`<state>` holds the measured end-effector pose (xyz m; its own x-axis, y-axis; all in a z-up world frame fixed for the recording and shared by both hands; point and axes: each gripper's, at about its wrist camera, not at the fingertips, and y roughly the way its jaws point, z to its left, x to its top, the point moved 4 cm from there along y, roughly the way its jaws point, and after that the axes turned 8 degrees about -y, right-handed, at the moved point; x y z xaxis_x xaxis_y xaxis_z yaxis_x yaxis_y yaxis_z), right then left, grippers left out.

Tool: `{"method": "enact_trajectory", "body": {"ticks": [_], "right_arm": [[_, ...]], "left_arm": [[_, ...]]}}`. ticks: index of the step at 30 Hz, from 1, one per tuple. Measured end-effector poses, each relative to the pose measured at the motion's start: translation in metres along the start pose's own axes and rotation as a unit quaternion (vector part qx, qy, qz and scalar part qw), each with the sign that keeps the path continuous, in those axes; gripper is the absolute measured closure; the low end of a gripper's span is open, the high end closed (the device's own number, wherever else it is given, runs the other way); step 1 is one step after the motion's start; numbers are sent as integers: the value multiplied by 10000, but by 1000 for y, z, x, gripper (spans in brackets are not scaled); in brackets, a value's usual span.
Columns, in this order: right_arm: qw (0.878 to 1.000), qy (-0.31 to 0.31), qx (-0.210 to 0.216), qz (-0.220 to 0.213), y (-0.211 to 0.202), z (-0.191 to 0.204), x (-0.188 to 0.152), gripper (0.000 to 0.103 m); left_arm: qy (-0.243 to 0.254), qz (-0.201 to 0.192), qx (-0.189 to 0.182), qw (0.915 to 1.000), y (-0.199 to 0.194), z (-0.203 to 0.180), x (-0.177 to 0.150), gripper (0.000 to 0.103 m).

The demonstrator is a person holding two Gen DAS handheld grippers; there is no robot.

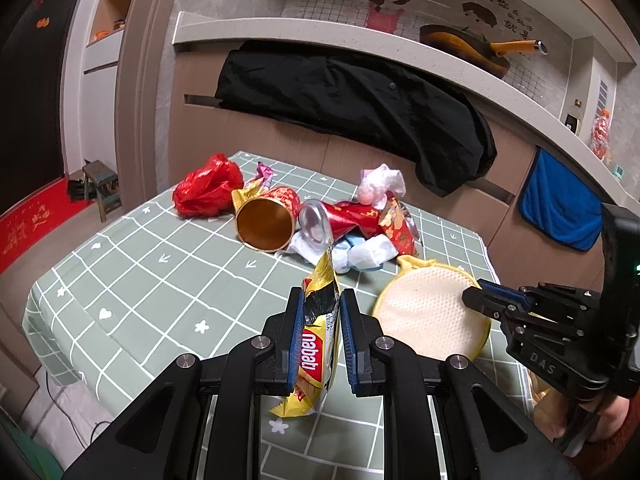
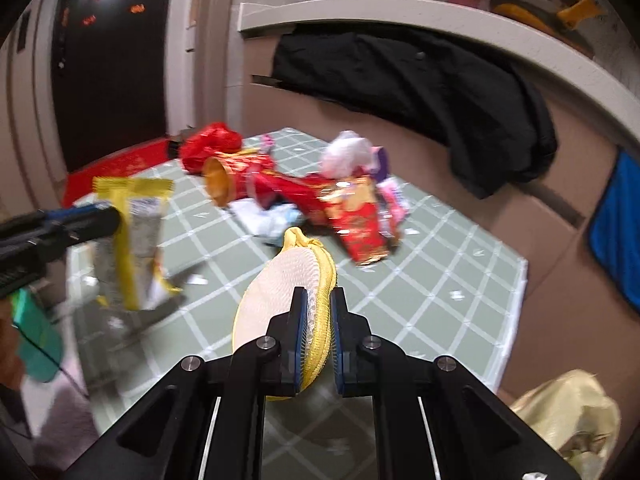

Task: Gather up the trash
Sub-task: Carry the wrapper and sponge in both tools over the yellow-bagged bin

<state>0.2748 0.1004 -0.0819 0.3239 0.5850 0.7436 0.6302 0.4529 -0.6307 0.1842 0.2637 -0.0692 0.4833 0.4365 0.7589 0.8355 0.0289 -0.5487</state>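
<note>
My left gripper [image 1: 320, 300] is shut on a yellow Nabati snack wrapper [image 1: 316, 344] and holds it above the green checked table [image 1: 160, 280]. The wrapper also shows in the right wrist view [image 2: 132, 240], held by the left gripper [image 2: 100, 218]. My right gripper [image 2: 319, 300] is shut on the rim of a yellow mesh bag with a white foam net [image 2: 288, 284]; the bag [image 1: 428, 316] and right gripper [image 1: 474, 298] also show in the left wrist view. Trash lies mid-table: a red-gold tube [image 1: 266, 222], a can [image 1: 316, 222], a red plastic bag [image 1: 208, 186], tissues [image 1: 360, 256].
A black coat [image 1: 360, 100] hangs over the counter behind the table. A blue towel [image 1: 560, 208] hangs at the right. A frying pan [image 1: 472, 48] sits on the counter. A pale yellow bag [image 2: 568, 420] lies off the table's right side. A small stool [image 1: 100, 188] stands on the floor at the left.
</note>
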Motion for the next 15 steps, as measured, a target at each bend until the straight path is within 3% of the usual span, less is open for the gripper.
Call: {"method": "enact_trajectory", "body": {"ticks": [4,8,15], "right_arm": [[9998,-27,-85,-153,-7,5,7,94],[9990,95,-325,-303,-23,-16,14,94],[9933,313,-920,-622,-69,-64,9,94]], "left_arm": [[-67,130,-15,9999,4,5,-4,85],[-51,116,-158,9998,3,-5,-2,86],[410,-115,-555,9976,-1,-72,16,86]]}}
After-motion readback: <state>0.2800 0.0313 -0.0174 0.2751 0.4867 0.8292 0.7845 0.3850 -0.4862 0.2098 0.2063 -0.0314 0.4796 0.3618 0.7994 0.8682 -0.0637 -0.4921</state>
